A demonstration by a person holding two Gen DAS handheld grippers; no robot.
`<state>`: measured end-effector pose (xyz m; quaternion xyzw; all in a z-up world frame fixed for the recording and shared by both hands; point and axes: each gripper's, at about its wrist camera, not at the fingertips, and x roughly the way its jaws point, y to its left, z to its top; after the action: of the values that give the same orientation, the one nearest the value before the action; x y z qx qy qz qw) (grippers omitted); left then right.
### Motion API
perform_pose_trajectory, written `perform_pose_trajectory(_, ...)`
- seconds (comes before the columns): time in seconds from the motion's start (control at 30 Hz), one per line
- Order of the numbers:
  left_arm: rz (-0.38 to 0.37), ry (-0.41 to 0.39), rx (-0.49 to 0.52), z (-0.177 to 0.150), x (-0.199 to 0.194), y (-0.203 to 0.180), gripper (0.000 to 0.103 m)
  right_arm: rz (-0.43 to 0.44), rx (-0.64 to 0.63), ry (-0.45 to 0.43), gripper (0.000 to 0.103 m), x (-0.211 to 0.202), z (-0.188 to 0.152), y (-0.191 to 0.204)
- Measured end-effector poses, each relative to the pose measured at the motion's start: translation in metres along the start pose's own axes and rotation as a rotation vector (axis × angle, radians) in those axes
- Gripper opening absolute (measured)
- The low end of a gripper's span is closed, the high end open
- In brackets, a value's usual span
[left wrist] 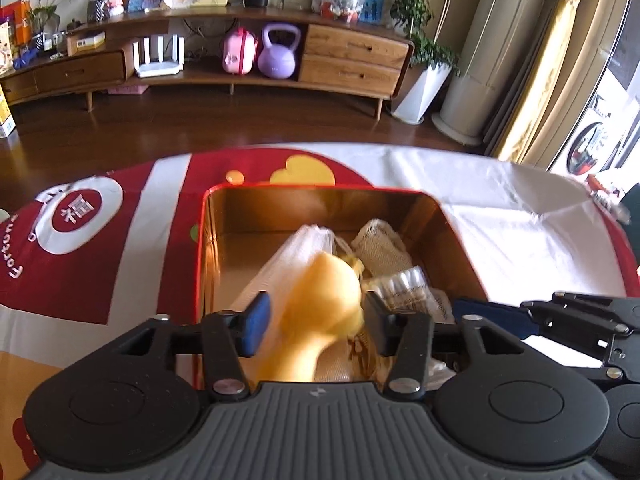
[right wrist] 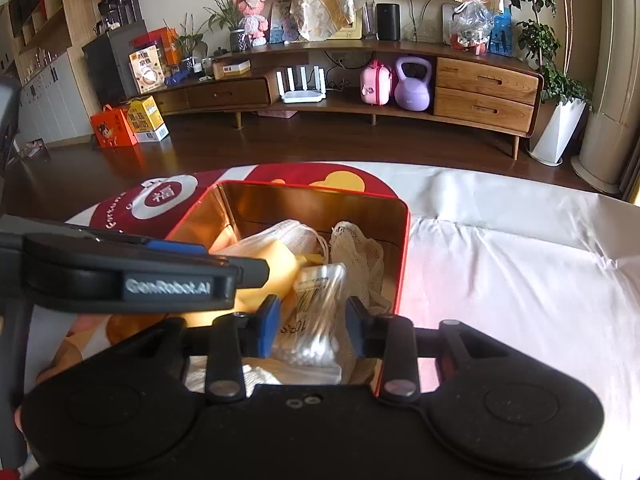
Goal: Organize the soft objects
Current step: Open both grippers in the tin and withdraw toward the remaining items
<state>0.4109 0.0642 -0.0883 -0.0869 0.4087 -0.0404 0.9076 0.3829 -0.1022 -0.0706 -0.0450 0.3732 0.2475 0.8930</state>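
Note:
A red tin box [left wrist: 202, 240] with a gold inside stands open on the table; it also shows in the right wrist view [right wrist: 402, 256]. In it lie a white mesh bag [left wrist: 308, 240], a cream net pouch [left wrist: 380, 248] and a bag of cotton swabs [right wrist: 320, 320]. My left gripper [left wrist: 316, 322] is over the box with a blurred yellow sponge [left wrist: 320, 304] between its fingers, and a gap shows on the left side. My right gripper [right wrist: 312, 320] is over the box's near edge, its fingers on either side of the swab bag. The left gripper's body [right wrist: 132, 276] crosses the right wrist view.
The table carries a red, white and orange cloth [left wrist: 100, 240] on the left and a white cloth [right wrist: 520, 260] on the right. Beyond the table's far edge are a wooden floor and a long low cabinet [right wrist: 480, 84] with a purple kettlebell [right wrist: 412, 84].

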Motion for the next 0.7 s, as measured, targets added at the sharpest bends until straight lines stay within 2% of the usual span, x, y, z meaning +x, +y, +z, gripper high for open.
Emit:
perform_pose_trajectory(0.3, -0.009, -0.052, 0.005, -0.003, -0.05, -0.006, 0.058, 0.002, -0.003, -0.035, 0.048, -0.044, -0.003, 0.011)
perform_pose_trajectory(0.37, -0.007, -0.063, 0.007, -0.006, -0.063, -0.007, 0.058, 0.002, -0.005, -0.043, 0.053, -0.057, -0.006, 0.014)
perform_pose_trajectory(0.7, -0.008, -0.112, 0.035, -0.034, -0.134, -0.013, 0.058, 0.022, 0.011, -0.079, 0.06, -0.117, -0.02, 0.03)
